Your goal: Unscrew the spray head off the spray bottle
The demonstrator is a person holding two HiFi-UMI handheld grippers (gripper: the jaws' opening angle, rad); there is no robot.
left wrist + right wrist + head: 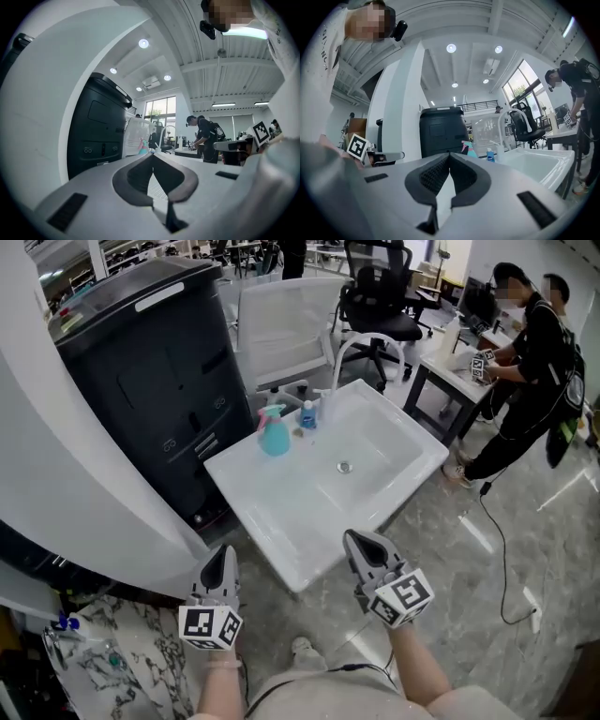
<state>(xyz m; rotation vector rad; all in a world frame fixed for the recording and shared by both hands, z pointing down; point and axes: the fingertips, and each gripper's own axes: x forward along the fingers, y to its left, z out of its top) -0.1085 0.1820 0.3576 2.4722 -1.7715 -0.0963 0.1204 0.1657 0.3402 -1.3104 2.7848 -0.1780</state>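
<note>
A teal spray bottle with a pink spray head stands upright on the back left rim of a white sink. It also shows far off in the left gripper view as the spray bottle and in the right gripper view as the spray bottle. My left gripper hangs short of the sink's near left edge, shut and empty, its tips together. My right gripper is at the sink's near rim, shut with nothing held, and points level at the bottle. Neither gripper touches the bottle.
A small blue bottle and a curved tap stand beside the spray bottle. A black cabinet is left of the sink, a white column nearer left. Behind are a white chair and a black office chair. Two people work at a desk on the right.
</note>
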